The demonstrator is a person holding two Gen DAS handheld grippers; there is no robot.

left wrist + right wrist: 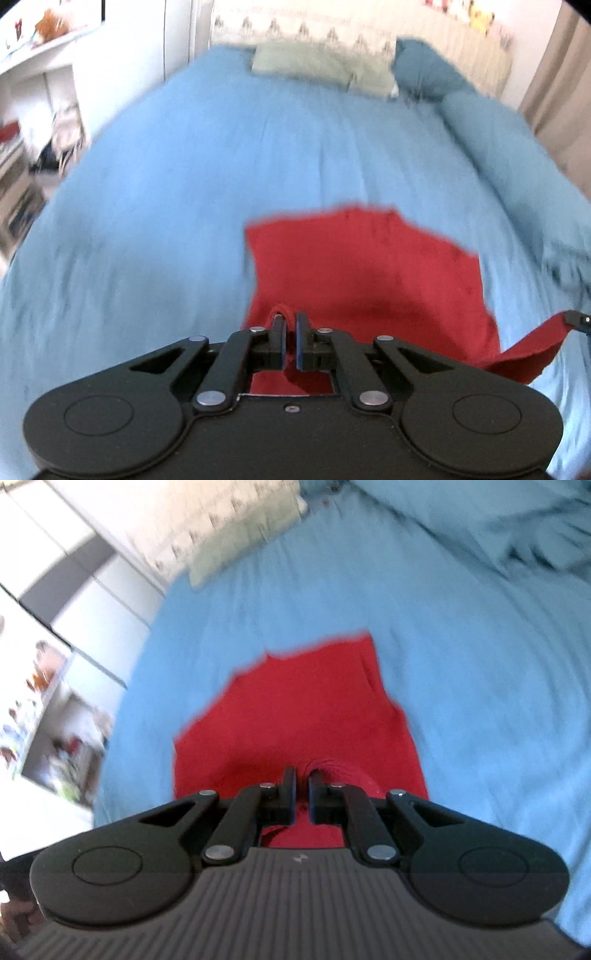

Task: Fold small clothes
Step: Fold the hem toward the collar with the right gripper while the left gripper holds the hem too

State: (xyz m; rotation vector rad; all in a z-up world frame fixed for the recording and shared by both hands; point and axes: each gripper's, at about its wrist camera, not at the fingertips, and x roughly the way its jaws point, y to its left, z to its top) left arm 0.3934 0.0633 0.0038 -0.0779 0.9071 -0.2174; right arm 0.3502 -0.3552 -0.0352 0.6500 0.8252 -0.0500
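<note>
A small red garment [365, 266] lies on the blue bedcover [177, 192], its near edge lifted. My left gripper [290, 320] is shut on one near corner of the red garment. In the left wrist view the tip of my right gripper [578, 318] shows at the far right edge, pinching a stretched red strip of the garment. In the right wrist view my right gripper [301, 777] is shut on a bunched fold of the red garment [295, 709], which spreads ahead on the bedcover [461, 664]. Both views are motion-blurred.
A pale green pillow [321, 64] and a darker blue pillow [424, 70] lie at the head of the bed. A rolled blue duvet [509, 155] runs along the right side. White shelves [22, 122] stand left of the bed, a beige curtain [561, 92] to the right.
</note>
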